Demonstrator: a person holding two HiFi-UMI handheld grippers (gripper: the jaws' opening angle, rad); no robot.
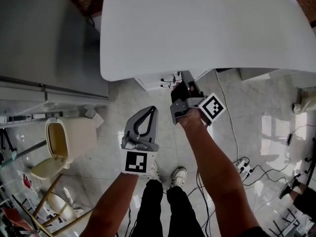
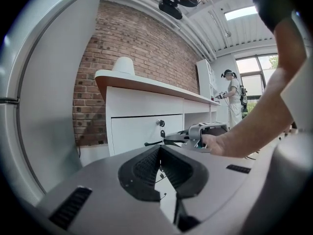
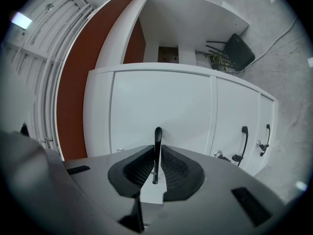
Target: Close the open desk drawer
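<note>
The white desk [image 1: 207,28] fills the top of the head view. A white drawer front [image 1: 154,81] shows just under its near edge. My right gripper [image 1: 178,80] reaches level to it. In the right gripper view the right gripper [image 3: 156,155] is shut on the drawer's thin black handle [image 3: 158,140], which stands between the ribbed pads against the drawer front [image 3: 161,106]. The left gripper view shows that handle [image 2: 155,143] and the keyhole [image 2: 160,123]. My left gripper [image 1: 153,110] hangs lower and nearer, jaws together, nothing in them, also seen in its own view [image 2: 160,150].
A beige chair [image 1: 64,137] stands on the tiled floor at left beside a grey cabinet [image 1: 49,43]. A power strip [image 1: 243,166] and cables lie at right. Two more black handles [image 3: 243,143] sit on neighbouring fronts. Another person [image 2: 234,99] stands far off.
</note>
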